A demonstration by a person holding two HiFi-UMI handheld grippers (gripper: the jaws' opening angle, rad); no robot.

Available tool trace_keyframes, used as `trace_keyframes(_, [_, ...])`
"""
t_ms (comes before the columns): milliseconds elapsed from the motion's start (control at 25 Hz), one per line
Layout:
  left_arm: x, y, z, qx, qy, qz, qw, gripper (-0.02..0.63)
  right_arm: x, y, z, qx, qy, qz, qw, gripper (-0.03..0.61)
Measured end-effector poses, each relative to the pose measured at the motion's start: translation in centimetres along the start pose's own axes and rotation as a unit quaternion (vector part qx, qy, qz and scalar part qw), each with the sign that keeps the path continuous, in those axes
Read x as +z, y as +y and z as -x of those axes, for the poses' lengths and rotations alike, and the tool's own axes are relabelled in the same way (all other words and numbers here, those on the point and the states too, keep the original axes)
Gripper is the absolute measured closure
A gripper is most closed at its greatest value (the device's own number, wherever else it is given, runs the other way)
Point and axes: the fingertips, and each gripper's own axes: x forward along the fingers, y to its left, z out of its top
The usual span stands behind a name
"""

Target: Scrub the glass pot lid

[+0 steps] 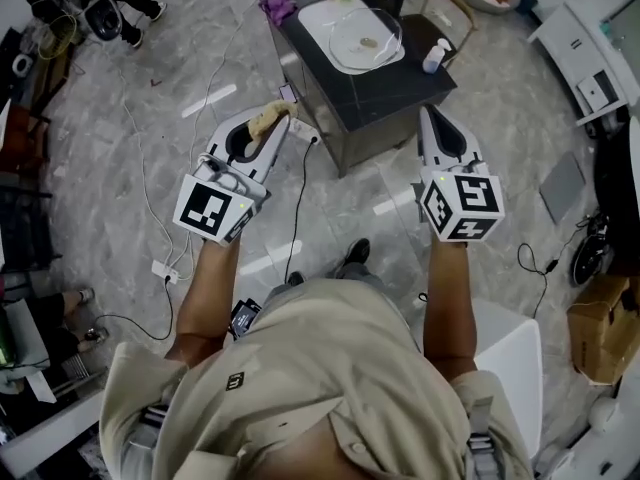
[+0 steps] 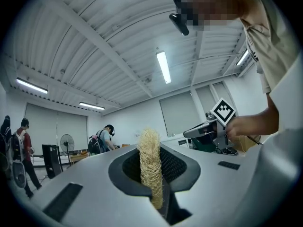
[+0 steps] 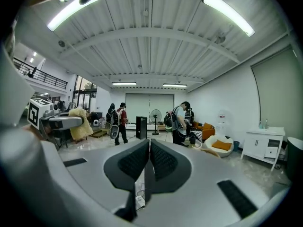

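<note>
Scrubber gripped, lid not yet reached.
My left gripper (image 1: 272, 126) is clamped on a tan fibrous loofah scrubber (image 2: 150, 164); my right gripper (image 3: 147, 161) is closed and empty. The clear glass pot lid (image 1: 366, 36) sits on the black square table (image 1: 400, 86), ahead-right of the left gripper, well apart.

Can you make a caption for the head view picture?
Left gripper holds a loofah scrubber; glass lid sits on a white tray.
</note>
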Motion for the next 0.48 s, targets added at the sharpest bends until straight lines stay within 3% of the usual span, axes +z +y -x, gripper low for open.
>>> trace_keyframes(120, [-0.7, -0.1, -1.9, 0.017, 0.021, 0.0, 0.9996, 0.565, -0.1, -1.8, -2.0, 0.024, 0.003, -0.001, 1.0, 0.554])
trace_keyframes(480, [-0.3, -0.8, -7.5, 0.049, 0.022, -0.017, 0.9984, 0.565, 0.3, -7.7, -5.0, 0.056, -0.005, -0.004, 0.998, 0.554])
